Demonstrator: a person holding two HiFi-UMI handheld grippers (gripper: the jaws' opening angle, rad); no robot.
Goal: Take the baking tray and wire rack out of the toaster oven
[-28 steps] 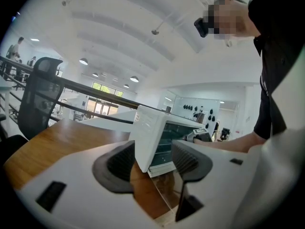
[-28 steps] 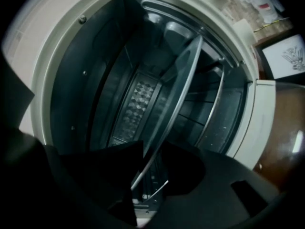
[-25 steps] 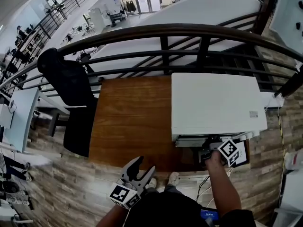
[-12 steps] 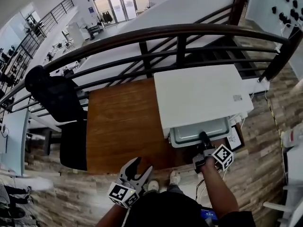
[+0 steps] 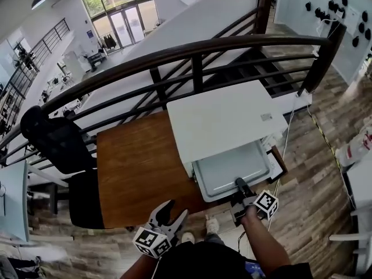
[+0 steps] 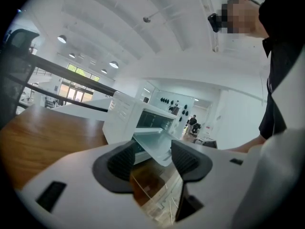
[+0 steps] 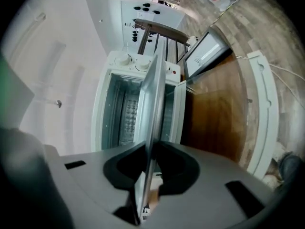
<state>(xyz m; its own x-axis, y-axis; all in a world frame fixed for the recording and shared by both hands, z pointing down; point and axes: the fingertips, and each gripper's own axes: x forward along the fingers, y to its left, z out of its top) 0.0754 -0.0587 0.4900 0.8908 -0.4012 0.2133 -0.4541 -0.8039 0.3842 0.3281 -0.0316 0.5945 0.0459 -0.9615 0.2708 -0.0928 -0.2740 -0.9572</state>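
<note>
Operator: Since a second ago the baking tray has slid most of the way out of the toaster oven, and the right tongs have drawn back toward me with it. Their jaws have just been closing. In the right gripper view they pinch the tray's near rim, which I see edge-on between the pads.

Spotter: Why grip it there?

Operator: It's the one edge that clears the oven mouth, and I judge a pinch near its middle keeps the sheet from swinging as I pull. The tray lies flat, its far edge at the mouth and its near edge reaching about to the front of the worktop.

Spotter: Which way does it run?

Operator: Its long axis lies across the oven mouth, and the short side points at me, along the pull.

Spotter: And the other hand?

Operator: I hold the left tongs low by my body, well apart from the oven, jaws partly open on nothing. That leaves them free, I'd say, to steady the tray or fetch the wire rack, which I cannot pick out.
</note>
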